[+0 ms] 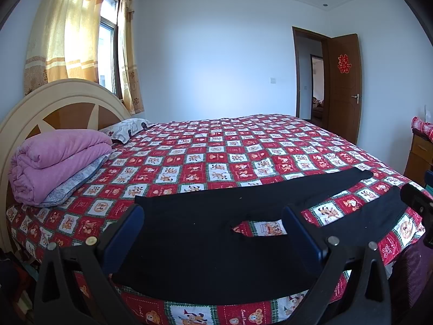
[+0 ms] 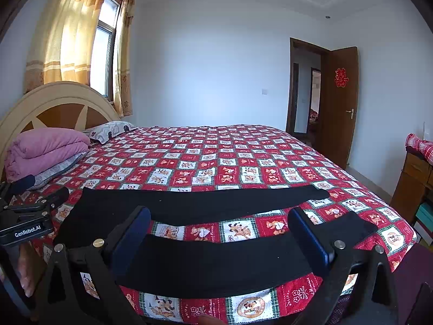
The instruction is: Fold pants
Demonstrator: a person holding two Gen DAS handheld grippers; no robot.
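Note:
A pair of black pants (image 1: 203, 243) lies flat on the red patterned bedspread (image 1: 216, 149), near the bed's front edge. The waist is to the left and the two legs spread apart to the right. My left gripper (image 1: 213, 209) hovers over the waist and crotch, jaws wide open, pads touching nothing. In the right wrist view the far leg (image 2: 203, 200) and near leg (image 2: 216, 262) run side by side. My right gripper (image 2: 219, 211) stands open above the near leg and holds nothing. The left gripper (image 2: 27, 208) shows at the left edge, the right gripper (image 1: 416, 203) at the far right.
A folded pink duvet (image 1: 59, 159) and a pillow (image 1: 127, 128) lie by the headboard (image 1: 54, 100) on the left. The far half of the bed holds only the bedspread. A wooden cabinet (image 1: 419, 157) stands at the right, beyond it an open brown door (image 1: 343, 86).

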